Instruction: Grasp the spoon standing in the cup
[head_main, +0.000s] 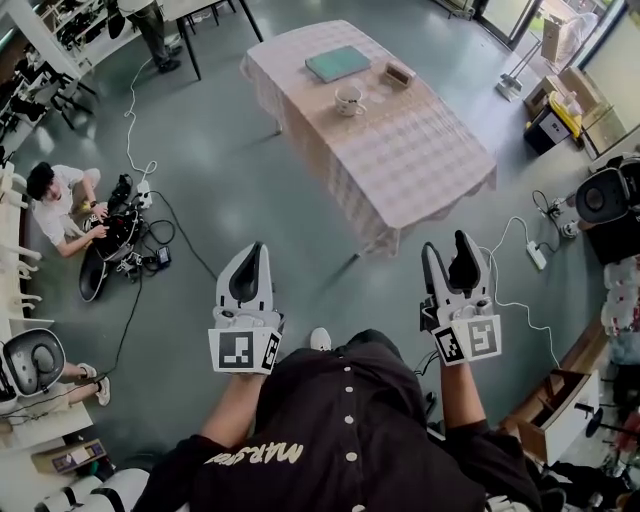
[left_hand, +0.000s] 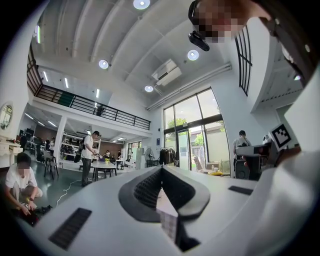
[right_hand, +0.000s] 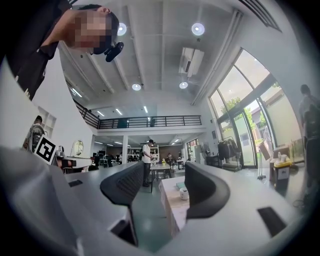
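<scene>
A white cup (head_main: 349, 100) stands on the far table (head_main: 420, 150), which has a pale checked cloth. The spoon in it is too small to make out. In the right gripper view the cup (right_hand: 184, 193) shows far off between the two jaws. My right gripper (head_main: 450, 262) is held at waist height well short of the table, open with nothing between its pads (right_hand: 165, 187). My left gripper (head_main: 245, 272) is level with it to the left, its jaws shut together on nothing (left_hand: 161, 172). Both point toward the table.
A teal book (head_main: 337, 63) and a small box (head_main: 399, 74) lie on the table beyond the cup. A person (head_main: 60, 205) sits on the floor at left among cables (head_main: 140, 150). A power strip (head_main: 537, 255) and boxes (head_main: 550, 125) lie at right.
</scene>
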